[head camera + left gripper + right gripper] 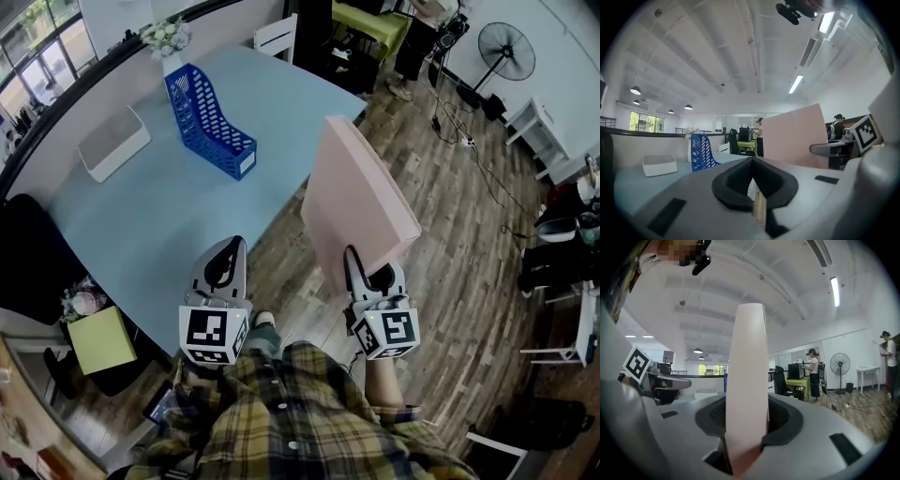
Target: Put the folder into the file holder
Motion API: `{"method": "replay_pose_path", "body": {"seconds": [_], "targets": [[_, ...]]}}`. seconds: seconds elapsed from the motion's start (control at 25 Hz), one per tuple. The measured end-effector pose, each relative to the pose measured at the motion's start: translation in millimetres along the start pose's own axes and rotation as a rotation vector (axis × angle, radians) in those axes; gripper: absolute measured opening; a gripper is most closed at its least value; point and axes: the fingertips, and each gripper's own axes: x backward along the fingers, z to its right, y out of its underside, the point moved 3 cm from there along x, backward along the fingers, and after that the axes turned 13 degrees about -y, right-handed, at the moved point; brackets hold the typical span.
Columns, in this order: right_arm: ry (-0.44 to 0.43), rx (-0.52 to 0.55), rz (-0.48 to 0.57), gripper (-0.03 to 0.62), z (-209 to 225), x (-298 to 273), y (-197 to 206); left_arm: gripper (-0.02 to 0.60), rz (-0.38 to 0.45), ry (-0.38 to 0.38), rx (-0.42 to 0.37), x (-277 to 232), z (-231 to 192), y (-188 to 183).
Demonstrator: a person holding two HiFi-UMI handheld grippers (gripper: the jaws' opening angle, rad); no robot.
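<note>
Two grippers sit nearest you, just above your plaid shirt (291, 412).

1. Your left gripper (223, 264): jaws drawn together, nothing between them. It hangs over the near edge of the table (159, 225).
2. Your right gripper (368, 270): jaws clamped on the lower edge of the folder (356, 192). It hangs over the wooden floor (450, 234), off the table's side.
3. Folder: pink, flat and broad, standing up from your right jaws and leaning away from you. It is beside the table's right edge and well apart from the file holder.
4. Table: pale blue top with a rounded near edge.
5. File holder (208, 127): blue, slotted sides, standing on the far half of the table with its low open end towards you.
6. White tray (112, 141): to the left of the file holder, lying flat on the table.
7. Vase of flowers (167, 42): at the far table edge, just behind the file holder.
8. Standing fan (506, 52): farthest, on the floor at your upper right.
</note>
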Motion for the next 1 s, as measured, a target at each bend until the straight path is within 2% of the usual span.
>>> {"method": "replay_pose_path", "body": {"seconds": [0.32,0.6,0.8,1.0], "targets": [[-0.009,-0.012,-0.009,0.165,8,-44,3,-0.011,-0.015,-0.019,-0.002,-29,-26,2],[-0.022,-0.018,-0.011,0.166,15,-70,2,-0.011,-0.038,-0.064,0.005,-34,-48,8],[-0.047,-0.007,-0.012,0.166,27,-95,-1,-0.011,-0.043,-0.121,0.017,-38,-63,10],[-0.1,-0.003,-0.005,0.165,45,-126,-3,-0.011,-0.034,-0.218,0.028,-46,-76,9]]}}
